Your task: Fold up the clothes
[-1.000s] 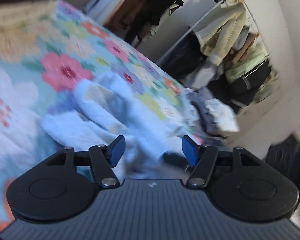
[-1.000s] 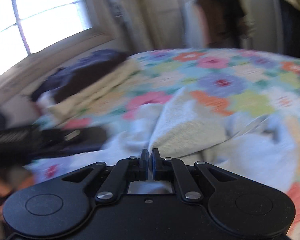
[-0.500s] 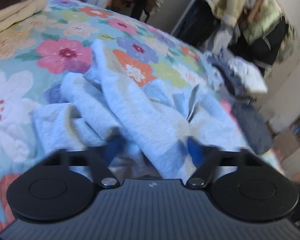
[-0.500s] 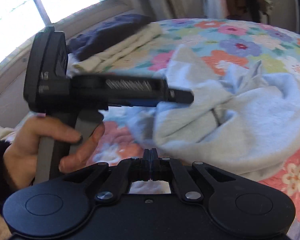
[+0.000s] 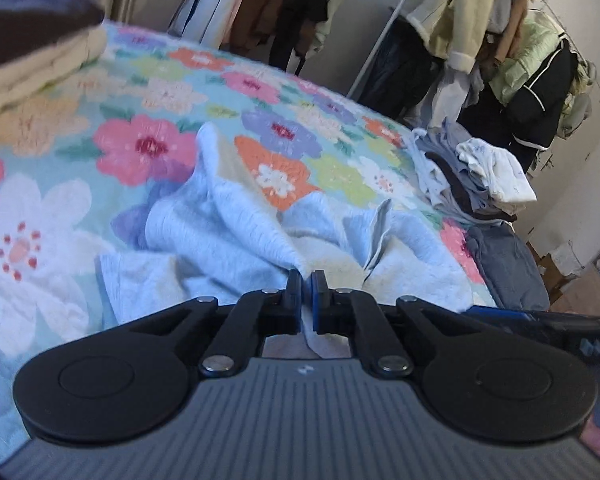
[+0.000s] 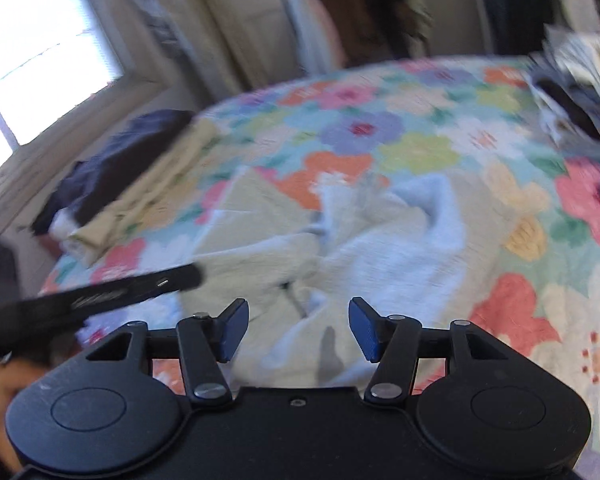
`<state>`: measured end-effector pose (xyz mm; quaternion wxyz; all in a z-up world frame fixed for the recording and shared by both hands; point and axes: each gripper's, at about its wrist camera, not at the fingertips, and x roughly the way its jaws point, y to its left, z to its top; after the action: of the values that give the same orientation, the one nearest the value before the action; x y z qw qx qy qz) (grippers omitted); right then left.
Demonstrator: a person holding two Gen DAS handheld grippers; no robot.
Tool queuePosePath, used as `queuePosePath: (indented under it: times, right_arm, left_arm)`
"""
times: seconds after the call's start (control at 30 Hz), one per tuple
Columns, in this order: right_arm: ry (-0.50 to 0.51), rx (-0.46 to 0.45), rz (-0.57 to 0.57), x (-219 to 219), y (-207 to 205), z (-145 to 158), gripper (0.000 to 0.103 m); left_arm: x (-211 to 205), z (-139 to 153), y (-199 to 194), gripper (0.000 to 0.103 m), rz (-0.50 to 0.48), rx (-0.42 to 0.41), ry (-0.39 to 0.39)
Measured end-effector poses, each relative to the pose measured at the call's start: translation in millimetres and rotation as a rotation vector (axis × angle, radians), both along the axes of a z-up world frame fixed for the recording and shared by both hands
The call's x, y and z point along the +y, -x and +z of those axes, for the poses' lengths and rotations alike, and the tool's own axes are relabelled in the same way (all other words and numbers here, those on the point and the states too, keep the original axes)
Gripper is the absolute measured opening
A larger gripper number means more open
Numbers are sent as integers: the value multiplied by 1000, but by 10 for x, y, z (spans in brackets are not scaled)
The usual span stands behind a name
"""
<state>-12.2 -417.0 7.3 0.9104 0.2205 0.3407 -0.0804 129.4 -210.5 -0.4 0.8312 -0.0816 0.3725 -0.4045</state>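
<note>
The two tools have swapped roles since a second ago. Back then the left gripper (image 5: 306, 294) hung over the bed with its blue fingers (image 5: 319, 300) spread wide; now they are pinched on a bunched ridge of the light blue sweatshirt (image 5: 236, 236), low in the centre of the left wrist view. The right gripper (image 6: 298, 328), which had its fingers pressed together on the fabric a second ago and half a second ago, now has them spread wide apart with nothing between them, hovering above the near edge of the garment.

The sweatshirt (image 6: 388, 240) lies crumpled in the middle of the floral quilt (image 5: 148, 148) on the bed, its pale fleecy inner side turned up in places. In the right wrist view the left tool shows as a dark bar at the lower left, lower than half a second ago; the pale lettering along its side is too blurred to read. No other writing is legible.

A stack of folded clothes (image 5: 484, 176) sits at the right of the left wrist view, near the quilt's far edge. Folded cream and dark textiles (image 6: 140, 176) lie at the left of the right wrist view, below the bright window (image 6: 40, 60). Coats hang on a rack (image 5: 500, 40) in the upper right of the left wrist view.
</note>
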Motion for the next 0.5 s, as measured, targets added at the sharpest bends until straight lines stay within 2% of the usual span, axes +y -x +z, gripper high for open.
queuePosePath:
  times: [0.07,0.13,0.17,0.2,0.27,0.33,0.4,0.47,0.5]
  right_arm:
    - [-8,36,-27,-57,-141,-67,62]
    - [12,87,-33,-47,-297,-154,72]
    - [46,116,-27,-37,-395,-234,85]
    - [89,156,-18,-23,-476,-348,91]
    - [170,263,-38,18,-573,-585,87]
    - [247,245,-34,114,-521,-678,77]
    - [314,228,-25,182,-475,-691,7]
    - [320,168,-49,157,-415,-566,5]
    - [365,143,-74,150,-405,-469,5]
  left_arm:
    - [-21,-53,-23,4,-2,28,-12]
    - [-52,-84,-27,4,1,42,-47]
    - [-67,-94,-22,4,3,43,-67]
    - [-75,-111,-16,4,-1,44,-68]
    - [-89,-155,-17,4,-12,65,-64]
    - [-101,-194,-28,4,-19,80,-67]
    - [-120,-208,-21,5,-27,71,-76]
    - [-121,-194,4,5,-16,48,-76]
    - [-128,-178,34,5,-11,21,-78]
